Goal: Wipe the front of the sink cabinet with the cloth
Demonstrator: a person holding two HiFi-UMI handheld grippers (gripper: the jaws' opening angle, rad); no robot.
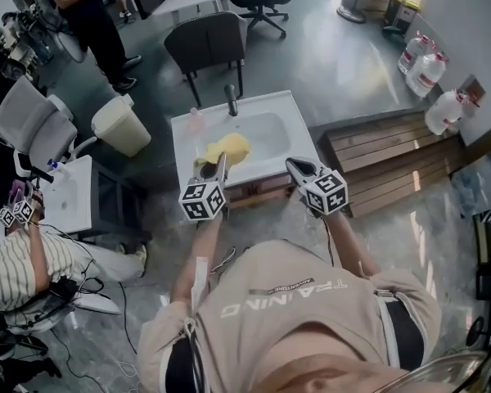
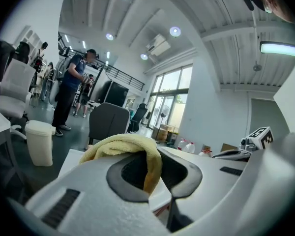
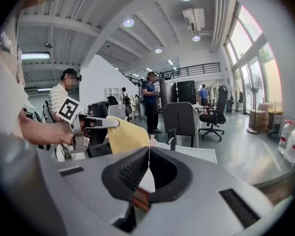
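Left gripper (image 2: 156, 177): jaws clamped on a fold of the yellow cloth (image 2: 122, 143). The rest of the cloth bunches above and ahead of the jaw tips.
Right gripper (image 3: 148, 173): jaws pressed together with nothing between them.
Gripper positions: in the head view the left gripper (image 1: 221, 164) and right gripper (image 1: 294, 164) both sit at the front rim of the sink (image 1: 182, 131). They are well apart, one toward each front corner.
Cloth location: the cloth (image 1: 227, 147) is held over the front left part of the basin, above the rim, not against the cabinet.
Sink cabinet front (image 1: 260, 191): only a narrow wood-toned strip shows below the front rim, between the two grippers. Its lower part is hidden by the holder's arms and body.
Faucet (image 1: 231, 100): upright at the middle of the back rim.
Right edge: a slatted wooden bench (image 1: 389, 160) lies just beside the sink's right side, filling the floor there.
Left edge: a pale waste bin (image 1: 119, 126) stands near the back left corner, and a white desk (image 1: 70, 196) stands further left, with bare floor between it and the sink.
Behind: a dark chair (image 1: 206, 42) stands close to the back rim.
Far right: water bottles (image 1: 430, 70) stand against the wall, well apart from the sink.
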